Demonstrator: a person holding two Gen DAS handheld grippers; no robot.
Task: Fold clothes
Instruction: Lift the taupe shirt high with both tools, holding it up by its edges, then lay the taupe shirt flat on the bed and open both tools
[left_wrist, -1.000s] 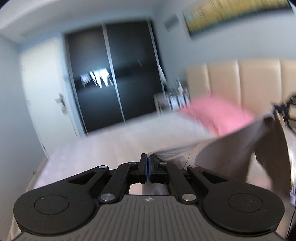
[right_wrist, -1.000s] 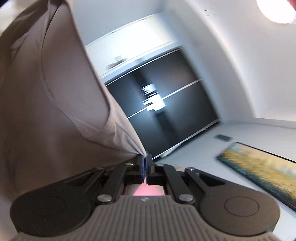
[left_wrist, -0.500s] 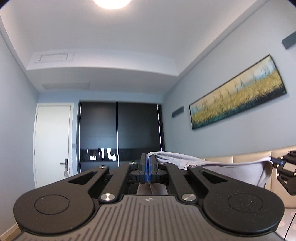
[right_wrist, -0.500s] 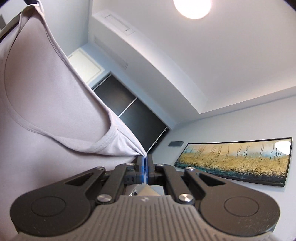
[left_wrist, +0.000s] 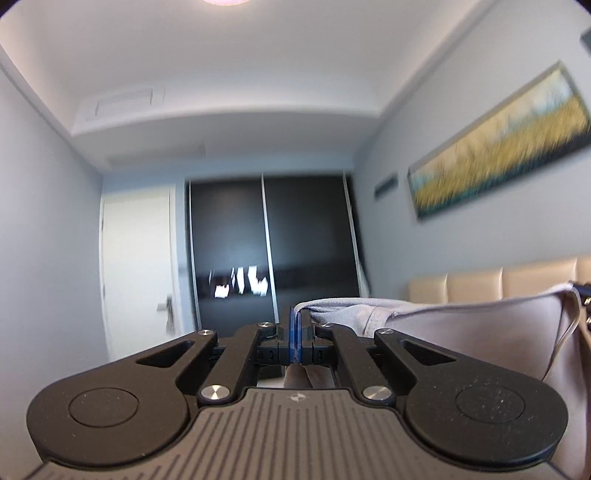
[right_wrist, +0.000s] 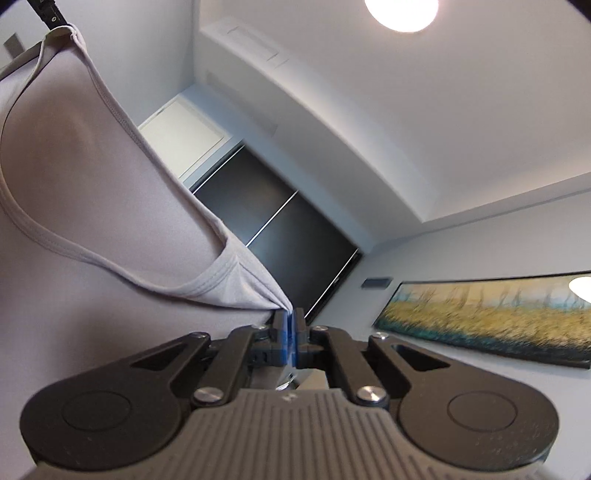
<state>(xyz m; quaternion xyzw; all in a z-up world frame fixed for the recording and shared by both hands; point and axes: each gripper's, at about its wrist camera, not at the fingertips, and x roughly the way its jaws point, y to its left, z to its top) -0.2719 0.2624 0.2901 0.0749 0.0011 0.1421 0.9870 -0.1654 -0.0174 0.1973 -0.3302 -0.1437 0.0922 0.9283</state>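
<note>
Grey fabric of a shirt (left_wrist: 461, 328) stretches rightward in the left wrist view from the left tongs (left_wrist: 294, 321), which are clamped on its edge, across a beige headboard (left_wrist: 517, 275) at the far right. In the right wrist view, the right tongs (right_wrist: 289, 320) pinch the shirt (right_wrist: 74, 206) beside its neckline, the cloth filling the left, with a dark wardrobe (right_wrist: 280, 236) beyond.

Shirt (left_wrist: 461, 332) stretched between both tools

Left gripper (left_wrist: 295, 319) tipped lower than half a second ago, beige headboard (left_wrist: 495, 280) back in view behind the grey T-shirt (left_wrist: 461, 332), right gripper (right_wrist: 290, 320) rolled, painting (right_wrist: 487, 317) nearer level, wardrobe (right_wrist: 280, 236) more exposed.
</note>
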